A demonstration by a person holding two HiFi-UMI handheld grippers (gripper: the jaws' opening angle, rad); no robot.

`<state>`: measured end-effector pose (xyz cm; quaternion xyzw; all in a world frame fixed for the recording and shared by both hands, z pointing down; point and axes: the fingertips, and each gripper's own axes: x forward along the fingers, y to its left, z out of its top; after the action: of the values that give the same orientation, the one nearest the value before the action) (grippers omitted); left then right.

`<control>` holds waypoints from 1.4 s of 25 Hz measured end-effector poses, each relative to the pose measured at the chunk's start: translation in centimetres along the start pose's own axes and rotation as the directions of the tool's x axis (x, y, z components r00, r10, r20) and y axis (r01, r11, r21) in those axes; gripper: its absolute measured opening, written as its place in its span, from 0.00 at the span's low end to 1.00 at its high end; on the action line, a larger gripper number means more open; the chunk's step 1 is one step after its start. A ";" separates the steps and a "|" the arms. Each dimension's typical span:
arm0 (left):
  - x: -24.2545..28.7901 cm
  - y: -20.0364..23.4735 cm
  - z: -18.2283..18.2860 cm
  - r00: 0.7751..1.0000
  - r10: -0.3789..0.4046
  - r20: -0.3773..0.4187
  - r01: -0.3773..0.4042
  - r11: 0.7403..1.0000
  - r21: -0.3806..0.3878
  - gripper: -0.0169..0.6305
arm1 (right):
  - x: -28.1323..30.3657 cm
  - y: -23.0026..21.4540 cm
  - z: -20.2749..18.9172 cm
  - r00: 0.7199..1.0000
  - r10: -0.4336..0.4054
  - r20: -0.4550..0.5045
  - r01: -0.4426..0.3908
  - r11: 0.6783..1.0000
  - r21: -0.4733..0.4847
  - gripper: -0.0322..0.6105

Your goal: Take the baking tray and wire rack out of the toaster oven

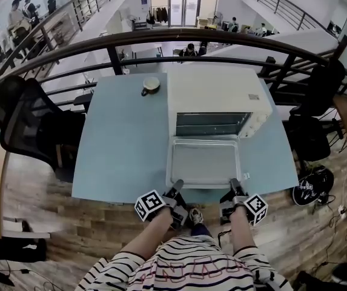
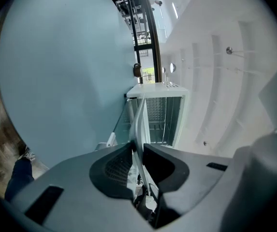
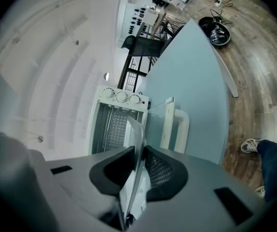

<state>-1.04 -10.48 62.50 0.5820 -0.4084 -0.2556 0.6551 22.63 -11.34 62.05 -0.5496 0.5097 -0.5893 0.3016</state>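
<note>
The blue table (image 1: 118,156) has wide bare top to the left of the white toaster oven (image 1: 212,93), which stands on its far right part with the door dropped open toward the person. The baking tray (image 1: 203,162) is out of the oven mouth and hangs over the open door (image 3: 174,122), carried by its near rim alone. The left gripper (image 1: 177,187) is clamped on the left end of that rim and the right gripper (image 1: 234,184) on the right end, each pair of jaws pinching the thin metal lip.

That thin hold is the weak point. The tray's whole length reaches away from the jaws, so its far edge may sag and scrape or catch on the door or its handle. If one hand lifts or pulls ahead of the other, the tray twists and the lip can slide out of the other grip. Brought much nearer, it passes the table's near edge, and a slip there means a drop onto the floor by the person's feet.

The wire rack (image 1: 209,125) looks to be inside the oven yet, so the door has to stay down, and a knock from the tray could disturb it.

A black chair (image 1: 31,123) stands left of the table, out of the way. A cup (image 1: 151,86) sits just left of the oven's far corner, well apart from the tray. Only the door lies under the tray's path.
</note>
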 end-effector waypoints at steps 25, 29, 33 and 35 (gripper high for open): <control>-22.7 5.7 16.9 0.961 0.005 0.276 -0.005 1.000 -0.001 0.16 | 1.5 2.9 -28.1 0.963 0.028 -0.270 -0.041 0.998 -0.043 0.17; -22.5 5.6 20.8 0.955 0.001 0.298 -0.005 1.000 0.013 0.16 | 4.8 4.3 -30.5 0.951 0.028 -0.309 -0.049 0.997 -0.062 0.18; -21.4 5.6 24.4 0.955 0.007 0.297 -0.012 1.000 0.017 0.16 | 8.4 5.4 -32.1 0.943 0.022 -0.333 -0.050 0.996 -0.075 0.18; -20.6 5.7 26.4 0.954 0.012 0.298 -0.020 1.000 0.022 0.16 | 10.4 6.1 -32.9 0.939 0.018 -0.343 -0.050 0.995 -0.083 0.18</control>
<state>-34.84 -7.31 62.84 0.5415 -0.5102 -0.3301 0.5810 -12.25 -13.83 63.99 -0.4429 0.5898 -0.6469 0.1935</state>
